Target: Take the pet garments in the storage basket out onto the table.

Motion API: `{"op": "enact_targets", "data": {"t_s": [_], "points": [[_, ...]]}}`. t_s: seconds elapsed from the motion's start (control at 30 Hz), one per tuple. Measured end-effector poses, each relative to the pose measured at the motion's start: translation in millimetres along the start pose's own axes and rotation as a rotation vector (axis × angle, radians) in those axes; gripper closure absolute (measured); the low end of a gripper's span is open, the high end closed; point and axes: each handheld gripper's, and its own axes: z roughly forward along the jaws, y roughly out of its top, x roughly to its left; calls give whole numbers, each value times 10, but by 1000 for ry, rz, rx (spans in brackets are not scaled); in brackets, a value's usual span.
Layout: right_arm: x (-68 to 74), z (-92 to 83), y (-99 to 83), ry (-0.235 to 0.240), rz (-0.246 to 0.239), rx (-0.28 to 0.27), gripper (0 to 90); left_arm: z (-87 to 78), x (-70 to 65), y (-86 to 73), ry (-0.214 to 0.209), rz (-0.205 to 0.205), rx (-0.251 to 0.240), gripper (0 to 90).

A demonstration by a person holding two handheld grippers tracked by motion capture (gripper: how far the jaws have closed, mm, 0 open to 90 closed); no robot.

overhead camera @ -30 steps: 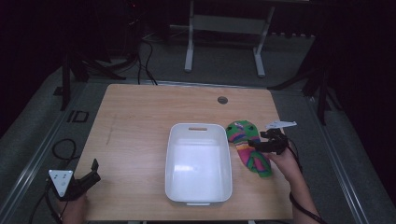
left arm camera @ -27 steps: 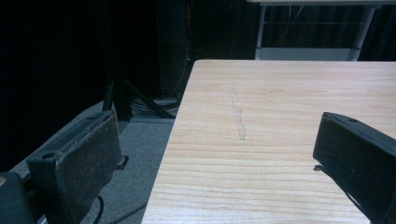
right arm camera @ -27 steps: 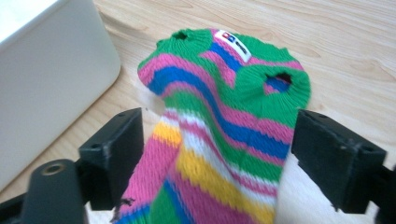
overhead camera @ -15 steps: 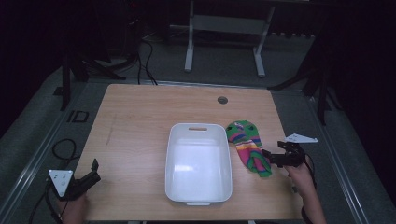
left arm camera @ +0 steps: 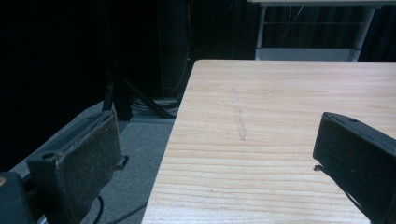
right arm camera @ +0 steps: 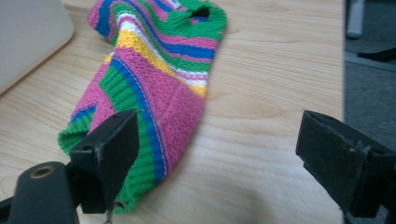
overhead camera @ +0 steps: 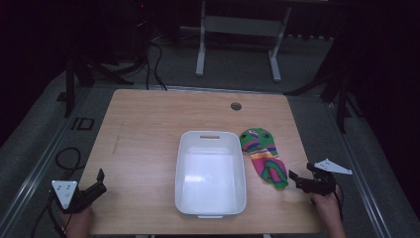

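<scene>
A striped sock (overhead camera: 264, 157) in green, pink, blue and yellow lies flat on the wooden table (overhead camera: 148, 134), just right of a white plastic bin (overhead camera: 210, 173). My right gripper (overhead camera: 300, 174) hovers low beside the sock's near end, pointing at it. Its jaws have just been opening and stand wide. In the right gripper view (right arm camera: 219, 128) the sock (right arm camera: 154, 74) lies ahead, its cuff beside the left jaw, with no pad pressing on it. My left gripper (overhead camera: 101, 181) rests at the table's near left corner, open (left arm camera: 219, 130) over bare wood.
The bin is empty and sits mid-table. A round cable hole (overhead camera: 236, 106) is at the far side. The table's right edge (overhead camera: 303, 163) runs close to my right hand. Cables (overhead camera: 67, 158) lie on the floor at the left.
My right gripper has drawn back from over the sock toward the near right corner of the table and come lower. The sock stays on the table. The left gripper has not moved.
</scene>
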Motion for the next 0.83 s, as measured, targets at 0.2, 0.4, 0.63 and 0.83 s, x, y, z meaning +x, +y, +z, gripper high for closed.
{"op": "enact_targets", "data": {"t_s": [0.2,0.4,0.63,0.83], "points": [[18,-117,-131,-91,-1,-46,133,-1,0,0,1,-2,-1,14],[54,-173,-283,-158,-10,-69,125,-1,1,-1,1,-2,-1,15],[92,-245,-398,-252,-24,-127,124,-5,1,-2,1,-5,-3,14],[68,-298,-442,-272,-6,-147,124,-5,-3,-1,3,-2,-2,14]]}}
